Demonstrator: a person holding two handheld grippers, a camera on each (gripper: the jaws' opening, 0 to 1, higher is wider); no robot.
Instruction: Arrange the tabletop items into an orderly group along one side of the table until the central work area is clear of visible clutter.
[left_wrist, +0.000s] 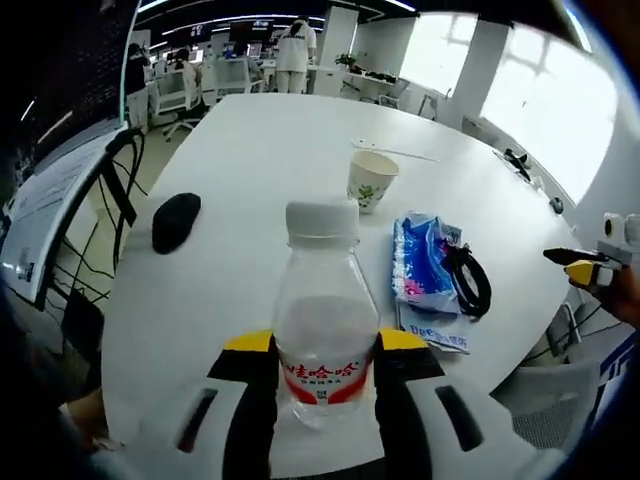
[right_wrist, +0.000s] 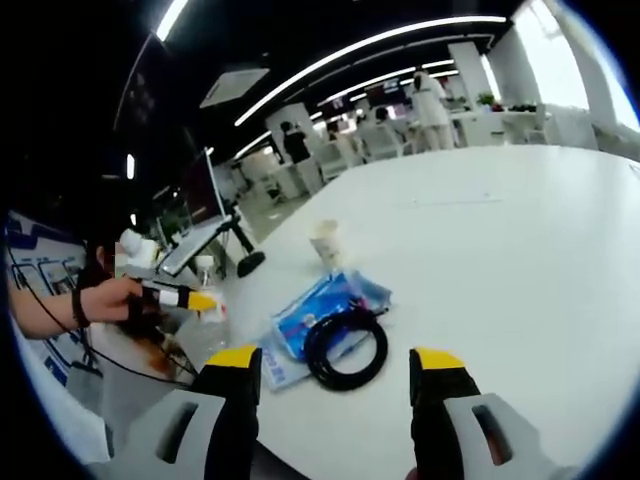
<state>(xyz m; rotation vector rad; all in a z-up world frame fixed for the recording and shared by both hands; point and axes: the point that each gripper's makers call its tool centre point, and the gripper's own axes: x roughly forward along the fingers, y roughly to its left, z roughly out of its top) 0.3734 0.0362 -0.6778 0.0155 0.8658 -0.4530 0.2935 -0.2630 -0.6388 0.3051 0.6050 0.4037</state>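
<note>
**Clear plastic bottle clamped, cable coil next in line**

Clear plastic, white cap, red band on the label: the bottle (left_wrist: 322, 330) stands upright between the fingers of the left gripper (left_wrist: 325, 352), which are closed against its lower body on both sides. Its base sits at or just above the table (left_wrist: 250, 150); I cannot tell which. Ahead and to the left of those fingers lies a black mouse (left_wrist: 175, 221). Straight beyond the bottle's cap stands a paper cup (left_wrist: 371, 180) with a green print, upright and open. Ahead to the right lies a blue packet (left_wrist: 420, 262) with a black cable (left_wrist: 470, 280) coiled against its right edge.

In the right gripper view, the left gripper (right_wrist: 185, 297) shows at the left, carried by a hand (right_wrist: 105, 298), with the bottle (right_wrist: 207, 290) in it. The right gripper (right_wrist: 335, 370) hovers with its fingers apart and nothing between them; the cable (right_wrist: 345, 347) lies just ahead between them, on the packet (right_wrist: 320, 305), with the cup (right_wrist: 327, 243) farther on.

The step in hand looks like carrying the bottle to the chosen side. Next it needs setting down upright near the table edge and releasing gently, since a tall light bottle tips easily. The right gripper seems well placed to drop onto the cable.
</note>
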